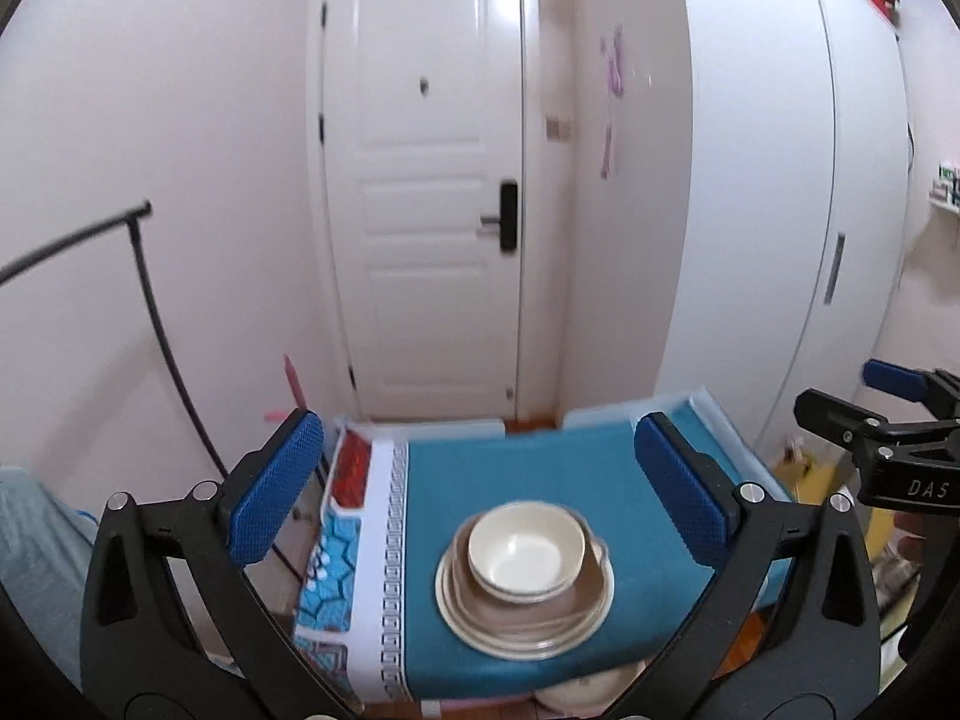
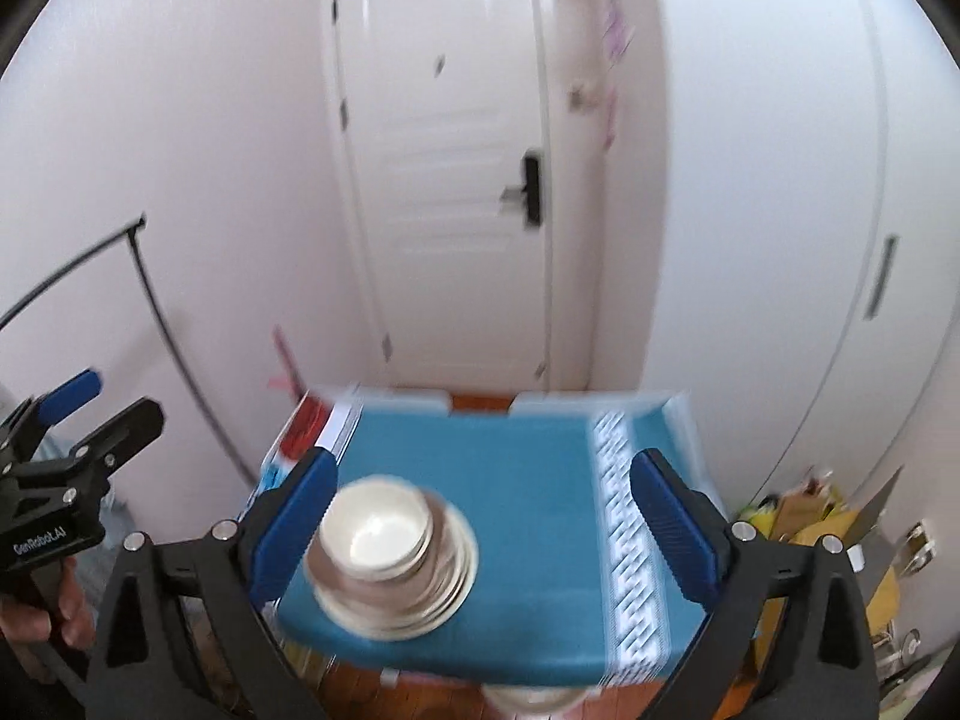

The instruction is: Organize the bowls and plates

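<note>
A stack of cream and tan plates [image 1: 528,612] with cream bowls [image 1: 525,549] nested on top sits near the front of a small table covered by a teal cloth [image 1: 528,468]. The same stack [image 2: 393,552] shows in the right wrist view, blurred. My left gripper [image 1: 480,492] is open and empty, held above and in front of the stack. My right gripper [image 2: 480,522] is open and empty, also above the table, with the stack by its left finger [image 2: 294,525]. Each gripper shows at the edge of the other's view.
A white door [image 1: 426,180] stands behind the table, white cabinets [image 1: 780,180] to the right. A black curved rack [image 1: 150,300] stands at the left. Boxes and clutter [image 2: 828,528] lie on the floor at the right. Another cream dish [image 1: 588,690] sits below the table's front edge.
</note>
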`<action>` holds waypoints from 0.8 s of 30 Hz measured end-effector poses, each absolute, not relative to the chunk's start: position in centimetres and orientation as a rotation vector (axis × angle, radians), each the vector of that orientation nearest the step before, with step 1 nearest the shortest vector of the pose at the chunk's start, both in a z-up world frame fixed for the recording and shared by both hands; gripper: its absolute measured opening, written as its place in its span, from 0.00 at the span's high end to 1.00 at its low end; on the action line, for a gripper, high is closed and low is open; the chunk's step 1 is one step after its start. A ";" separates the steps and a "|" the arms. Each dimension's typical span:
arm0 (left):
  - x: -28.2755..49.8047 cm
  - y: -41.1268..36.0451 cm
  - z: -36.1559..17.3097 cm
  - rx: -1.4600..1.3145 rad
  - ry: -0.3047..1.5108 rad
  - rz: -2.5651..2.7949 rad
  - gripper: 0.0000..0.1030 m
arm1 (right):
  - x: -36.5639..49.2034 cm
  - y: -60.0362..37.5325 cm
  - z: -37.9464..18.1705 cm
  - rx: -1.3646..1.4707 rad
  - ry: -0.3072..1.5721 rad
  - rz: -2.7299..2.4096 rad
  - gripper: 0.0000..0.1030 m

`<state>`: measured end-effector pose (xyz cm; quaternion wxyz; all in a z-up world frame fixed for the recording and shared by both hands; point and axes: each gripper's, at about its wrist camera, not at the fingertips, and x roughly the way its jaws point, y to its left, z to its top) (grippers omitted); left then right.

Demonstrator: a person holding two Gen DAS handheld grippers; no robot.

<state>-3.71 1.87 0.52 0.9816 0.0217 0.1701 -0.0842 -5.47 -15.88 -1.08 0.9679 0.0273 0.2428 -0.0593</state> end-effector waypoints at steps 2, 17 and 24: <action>-4.2 1.7 0.7 0.045 0.326 -0.168 0.00 | -6.3 -15.5 -0.5 0.030 0.452 -0.153 0.01; -5.6 1.5 1.0 0.065 0.292 -0.164 0.00 | -8.0 -14.9 0.3 0.046 0.390 -0.189 0.01; -5.6 1.2 0.9 0.072 0.287 -0.169 0.00 | -8.2 -15.1 0.3 0.054 0.393 -0.201 0.01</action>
